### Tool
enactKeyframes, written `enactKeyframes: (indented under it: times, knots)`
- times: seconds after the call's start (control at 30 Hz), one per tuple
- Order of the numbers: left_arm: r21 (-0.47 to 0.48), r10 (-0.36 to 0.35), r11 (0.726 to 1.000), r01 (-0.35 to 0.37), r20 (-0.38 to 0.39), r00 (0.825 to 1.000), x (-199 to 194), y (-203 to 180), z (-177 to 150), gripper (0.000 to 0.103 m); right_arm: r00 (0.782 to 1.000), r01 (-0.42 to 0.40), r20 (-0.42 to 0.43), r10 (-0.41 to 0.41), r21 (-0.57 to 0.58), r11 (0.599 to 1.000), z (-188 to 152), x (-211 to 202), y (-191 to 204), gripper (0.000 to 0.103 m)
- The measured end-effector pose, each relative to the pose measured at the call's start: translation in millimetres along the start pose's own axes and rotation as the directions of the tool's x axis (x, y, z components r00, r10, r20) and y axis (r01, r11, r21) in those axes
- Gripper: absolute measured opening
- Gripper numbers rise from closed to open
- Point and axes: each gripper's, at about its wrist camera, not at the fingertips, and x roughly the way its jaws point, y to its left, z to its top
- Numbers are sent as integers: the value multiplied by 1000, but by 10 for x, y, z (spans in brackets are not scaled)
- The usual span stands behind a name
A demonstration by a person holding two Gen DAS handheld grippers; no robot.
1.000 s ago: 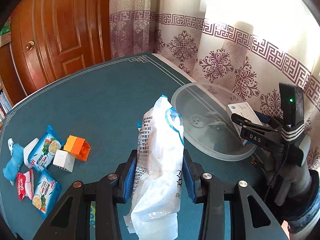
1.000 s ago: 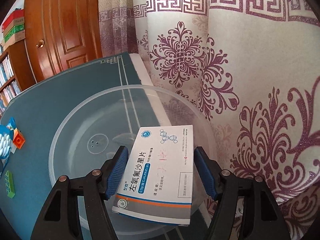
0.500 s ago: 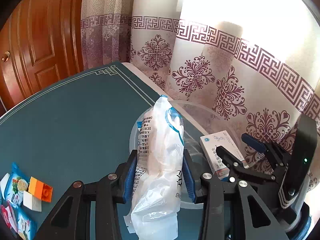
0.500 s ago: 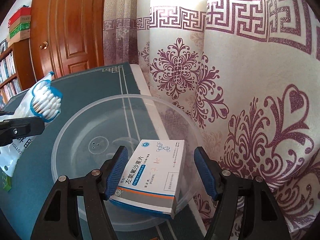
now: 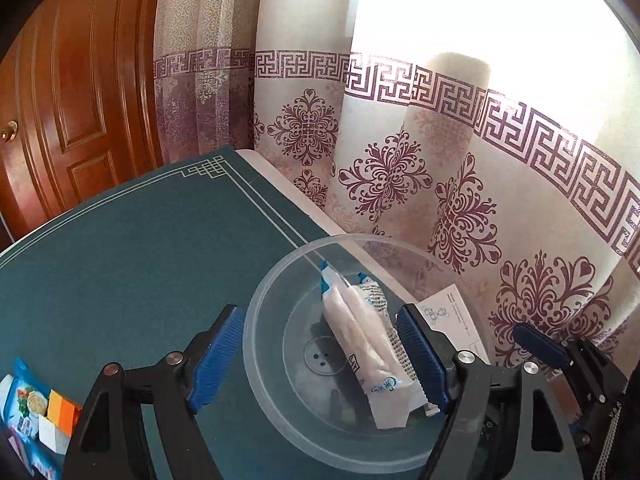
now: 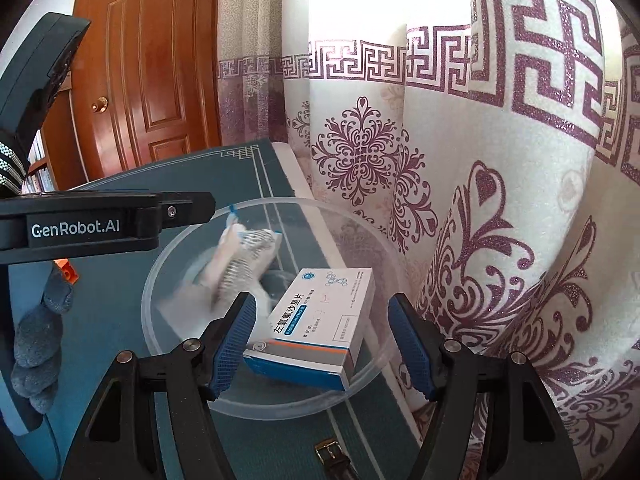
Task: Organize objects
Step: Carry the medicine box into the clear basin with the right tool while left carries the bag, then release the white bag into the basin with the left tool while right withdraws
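Observation:
A clear plastic bowl (image 5: 272, 288) stands at the table's right edge by the curtain; it also shows in the right wrist view (image 6: 160, 264). A white and blue bag of cotton swabs (image 5: 364, 340) lies loose inside it, blurred in the right wrist view (image 6: 240, 260). A white medicine box (image 6: 320, 316) lies in the bowl beside the bag, its corner visible in the left wrist view (image 5: 448, 312). My left gripper (image 5: 320, 360) is open over the bowl, apart from the bag. My right gripper (image 6: 324, 344) is open around the box, pads not touching it.
The teal table mat (image 5: 140, 248) stretches left. Snack packets (image 5: 24, 400) and an orange block (image 5: 60, 412) lie at its left edge. A brown strap with buckle (image 6: 332, 456) lies near the front. A wooden door (image 5: 80, 100) stands behind; the curtain (image 5: 480, 200) hangs right.
Both grippers opened. The left one moved right over the bowl and let the swab bag drop in. The right one released the medicine box into the bowl.

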Motion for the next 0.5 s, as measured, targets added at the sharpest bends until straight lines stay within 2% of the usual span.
enactKeyframes:
  times: [0.2,0.33,0.5]
  knots:
    - [-35,36,999,-37,-22,999,-71,147,-125,84,1000,-19,-16,19,9,1000,-41,-14,45,70]
    - [-64,60,996,-61,-11,998,-210,240,-190,95,999,-30,-18,30,15,999,-67,-62,77,70]
    - [-82,107,991,-106,4,994,-388,342,-270,97,998,-56,-20,57,20,998,-89,-131,144,70]
